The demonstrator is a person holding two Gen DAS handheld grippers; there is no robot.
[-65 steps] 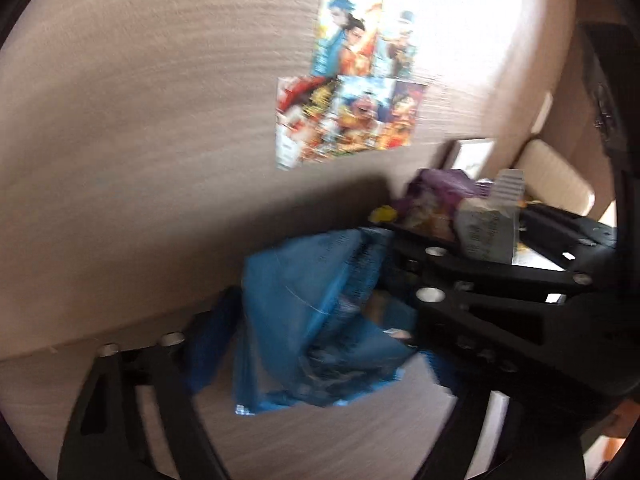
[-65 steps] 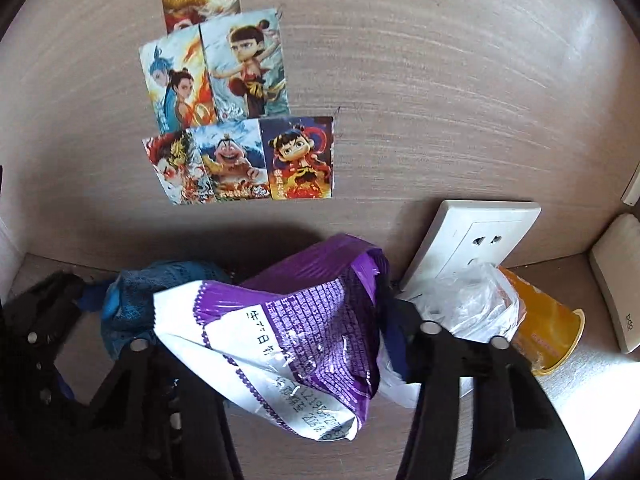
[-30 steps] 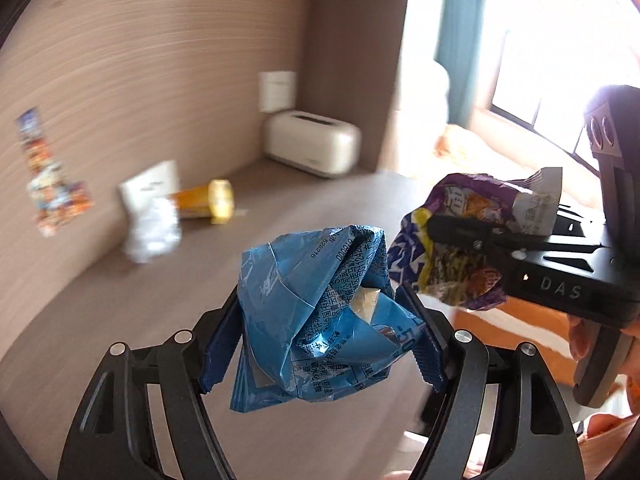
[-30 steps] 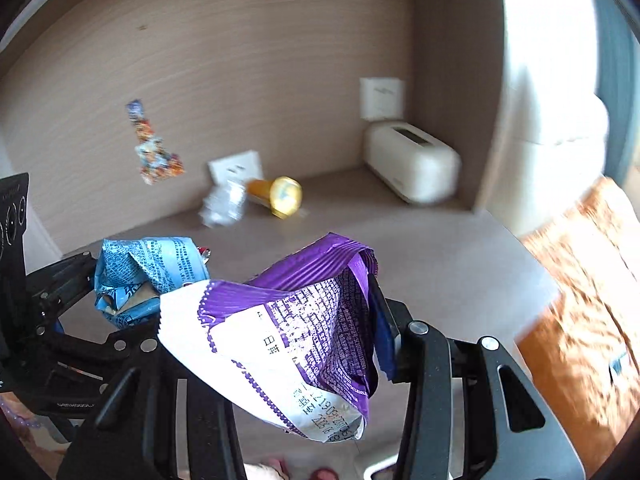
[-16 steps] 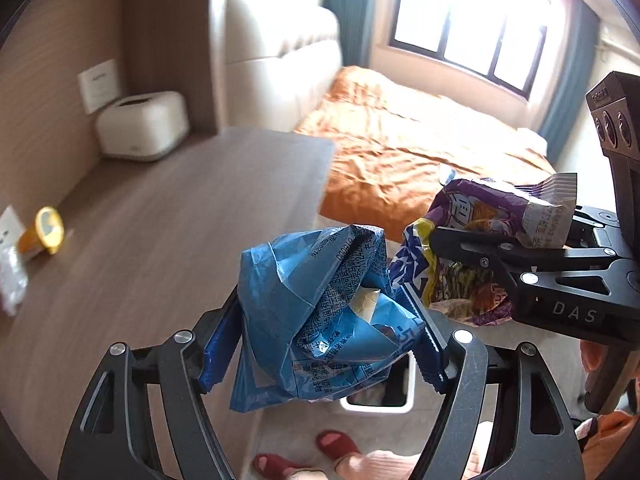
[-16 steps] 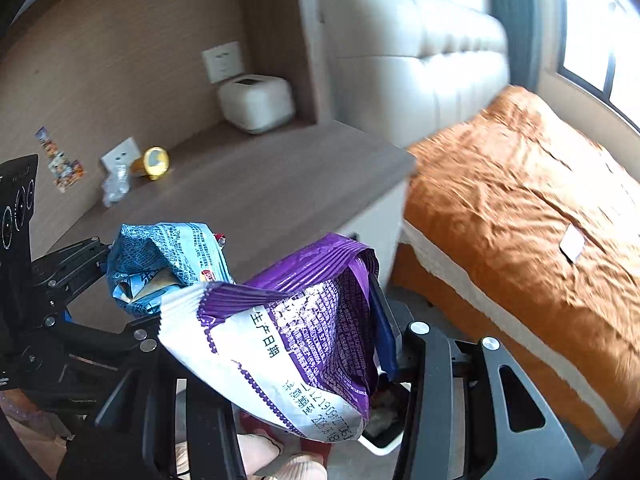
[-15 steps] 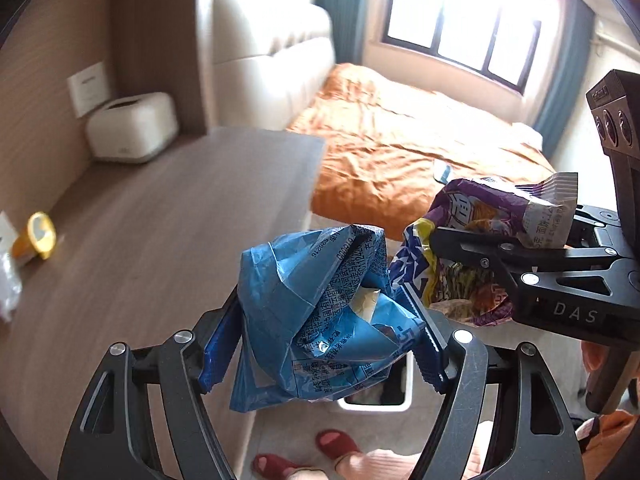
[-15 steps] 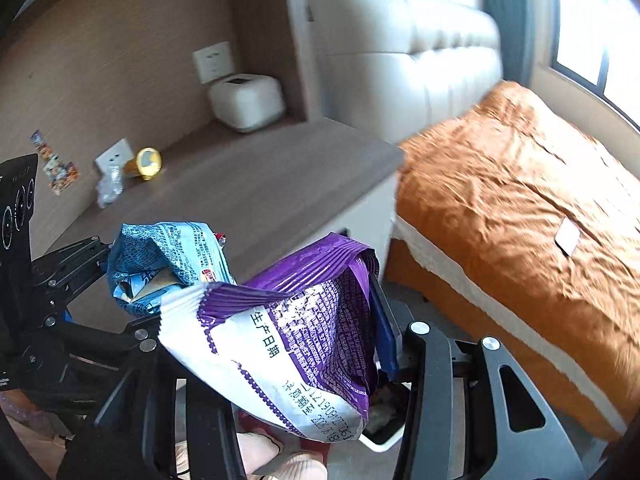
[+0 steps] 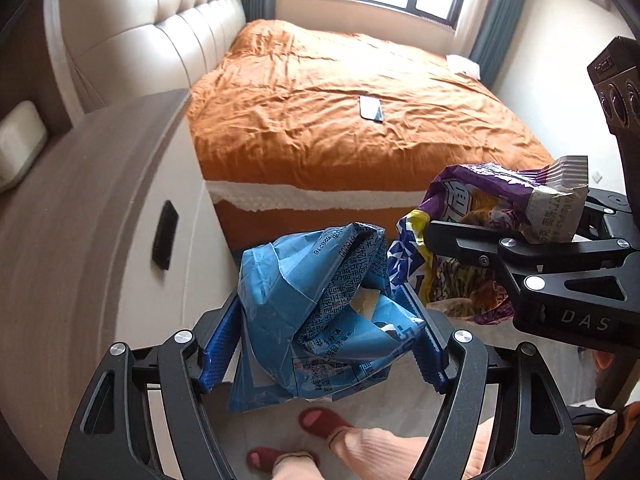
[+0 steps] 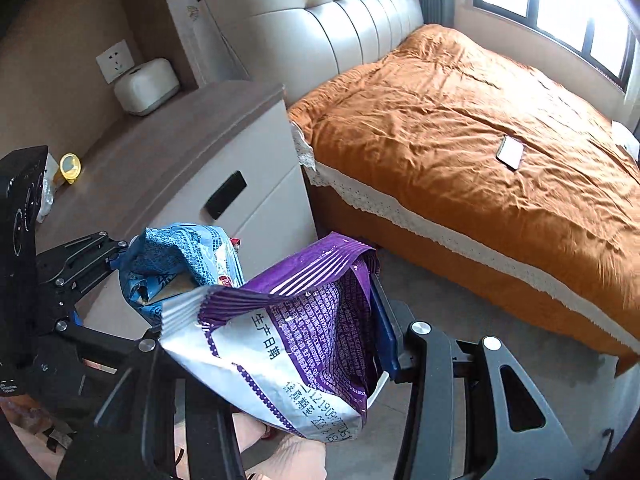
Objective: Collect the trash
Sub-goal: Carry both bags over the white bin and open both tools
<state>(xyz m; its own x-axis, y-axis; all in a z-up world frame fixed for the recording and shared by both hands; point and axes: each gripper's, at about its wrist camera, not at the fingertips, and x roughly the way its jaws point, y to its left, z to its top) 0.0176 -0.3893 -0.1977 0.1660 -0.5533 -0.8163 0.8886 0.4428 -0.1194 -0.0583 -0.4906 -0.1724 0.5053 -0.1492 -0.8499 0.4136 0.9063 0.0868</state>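
Both views had swung away from the wall with its stickers and out over the room: where the desk [image 10: 168, 140] back had filled the frames a moment earlier, the orange bed [image 9: 340, 120] and the grey floor [image 10: 420, 300] now lay ahead, with a phone [image 9: 371, 107] lying on the covers. The desk had dropped to the left edge of each view, and on it, far behind, a yellow cup [image 10: 70, 167] and a clear plastic scrap [image 10: 45, 196] remained, beside a white box [image 10: 146, 86] near the wall socket [image 10: 116, 60]. A white bin glimpsed at floor level half a second before was no longer visible, hidden below the held bags if it was there at all. The left hand-held gripper [image 9: 320, 332] stayed clamped, fairly wide, on the crumpled blue bag [image 9: 316, 312], its blue pads pressed into both sides. The right hand-held gripper [image 10: 276, 344] kept its narrower hold on the purple bag [image 10: 288, 340], only its right pad in view against the foil. Both pointed steeply down above the person's slippered feet [image 9: 320, 420]. I judged this the carry stage: two pieces were lifted clear and on their way to a bin, while the cup and plastic were still to be collected.
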